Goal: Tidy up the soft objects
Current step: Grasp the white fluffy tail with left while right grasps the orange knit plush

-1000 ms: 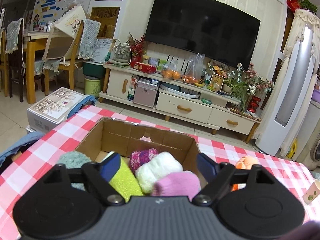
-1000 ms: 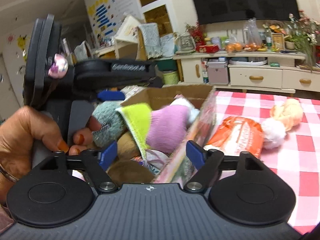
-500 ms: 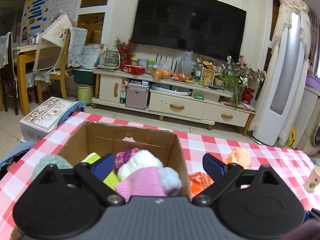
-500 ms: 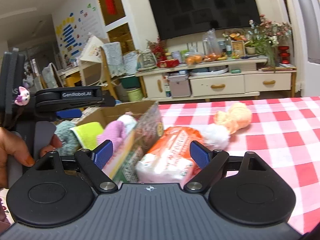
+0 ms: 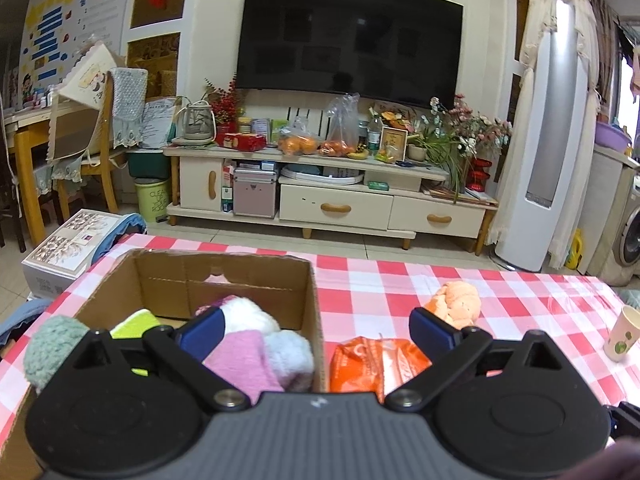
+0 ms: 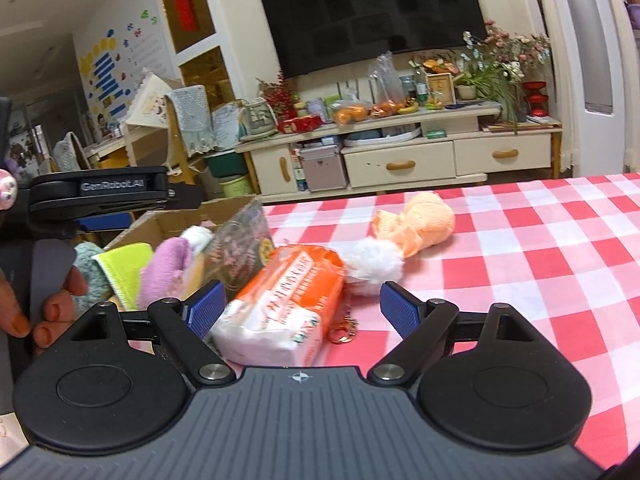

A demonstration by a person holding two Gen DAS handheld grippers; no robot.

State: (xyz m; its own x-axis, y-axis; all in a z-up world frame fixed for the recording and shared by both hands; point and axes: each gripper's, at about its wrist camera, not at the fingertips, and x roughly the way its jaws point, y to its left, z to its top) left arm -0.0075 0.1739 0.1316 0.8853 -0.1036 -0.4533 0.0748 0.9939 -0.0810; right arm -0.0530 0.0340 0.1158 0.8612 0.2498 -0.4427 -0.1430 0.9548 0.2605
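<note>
I see a red-and-white checked worktop (image 6: 540, 248), a brown box (image 5: 224, 280) with pink, white, lime and teal bundles, an orange-and-white packet (image 6: 284, 304), a peach sock (image 6: 420, 224), a white pompom (image 6: 374, 266).

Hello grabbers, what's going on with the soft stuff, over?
Left gripper opening, nothing held. Right gripper open over orange pack. Peach toy and white pompom outside cardboard box. Nothing blocking.

Even indoor light, fisheye-bent edges, sharp.
</note>
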